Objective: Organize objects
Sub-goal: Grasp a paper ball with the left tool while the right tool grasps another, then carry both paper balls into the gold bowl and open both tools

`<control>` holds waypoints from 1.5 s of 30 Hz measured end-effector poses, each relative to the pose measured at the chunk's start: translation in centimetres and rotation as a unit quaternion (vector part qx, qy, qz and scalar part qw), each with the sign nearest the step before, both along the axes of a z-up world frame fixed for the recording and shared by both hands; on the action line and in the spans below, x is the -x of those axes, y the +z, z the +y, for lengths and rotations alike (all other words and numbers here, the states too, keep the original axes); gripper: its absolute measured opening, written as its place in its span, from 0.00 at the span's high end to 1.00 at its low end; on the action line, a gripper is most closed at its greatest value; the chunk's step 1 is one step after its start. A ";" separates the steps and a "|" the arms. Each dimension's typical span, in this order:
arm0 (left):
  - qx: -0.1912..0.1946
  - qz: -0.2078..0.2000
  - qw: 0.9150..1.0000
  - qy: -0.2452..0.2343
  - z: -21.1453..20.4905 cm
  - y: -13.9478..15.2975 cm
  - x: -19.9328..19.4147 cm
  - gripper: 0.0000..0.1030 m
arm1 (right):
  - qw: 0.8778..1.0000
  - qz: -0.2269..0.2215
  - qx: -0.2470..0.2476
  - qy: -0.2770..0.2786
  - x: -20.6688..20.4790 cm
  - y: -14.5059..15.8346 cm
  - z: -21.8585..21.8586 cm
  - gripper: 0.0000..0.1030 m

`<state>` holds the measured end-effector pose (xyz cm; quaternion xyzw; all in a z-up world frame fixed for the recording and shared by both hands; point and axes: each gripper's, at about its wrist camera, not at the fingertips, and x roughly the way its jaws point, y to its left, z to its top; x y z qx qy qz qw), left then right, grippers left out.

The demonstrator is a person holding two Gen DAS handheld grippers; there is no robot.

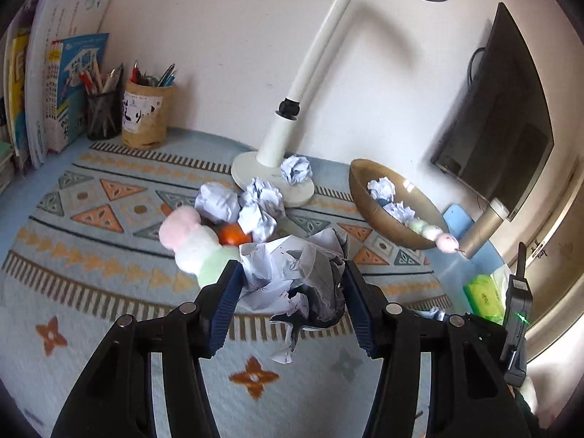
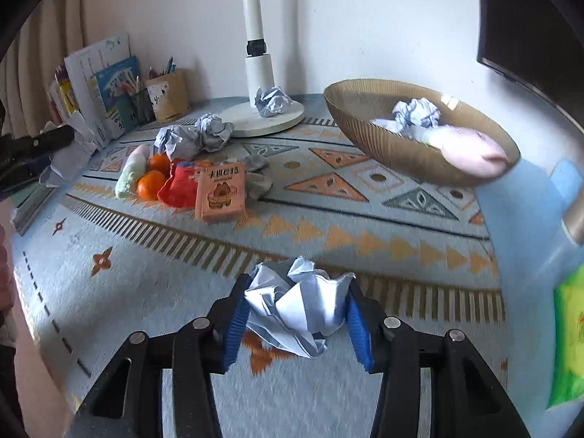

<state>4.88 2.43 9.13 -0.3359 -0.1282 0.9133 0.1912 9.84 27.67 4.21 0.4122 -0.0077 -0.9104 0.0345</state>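
My left gripper (image 1: pixel 292 273) is shut on a crumpled paper ball (image 1: pixel 295 273), held above the patterned mat. My right gripper (image 2: pixel 297 303) is shut on another crumpled paper ball (image 2: pixel 295 306), low over the mat's front. A gold bowl (image 1: pixel 361 204) (image 2: pixel 372 138) at the right holds paper balls and a pastel dango plush (image 2: pixel 471 151). Several loose paper balls (image 1: pixel 237 204) (image 2: pixel 197 137) lie near the lamp base, one on the base (image 2: pixel 272 100). A second dango plush (image 1: pixel 189 244), oranges (image 2: pixel 151 184), a red packet (image 2: pixel 180 186) and an orange card box (image 2: pixel 219 191) lie mid-mat.
A white desk lamp (image 1: pixel 273 175) stands at the back. Pen holders (image 1: pixel 146 115) and books (image 1: pixel 54 84) stand at the back left. A dark monitor (image 1: pixel 500 124) hangs at the right. A green tissue pack (image 2: pixel 569 335) lies at the right edge.
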 end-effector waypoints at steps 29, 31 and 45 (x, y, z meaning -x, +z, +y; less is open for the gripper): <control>0.045 0.040 0.993 -0.106 14.8 6.0 6.0 0.49 | 0.989 0.134 0.055 -0.023 -4.2 12.9 5.7 0.72; 0.052 0.044 0.991 -0.118 17.2 6.5 7.8 0.49 | 0.986 0.156 0.039 -0.054 -2.7 14.6 7.5 0.71; 0.101 0.041 0.988 -0.108 23.2 3.9 16.3 0.01 | 0.970 0.085 0.082 -0.210 8.3 12.0 19.3 0.18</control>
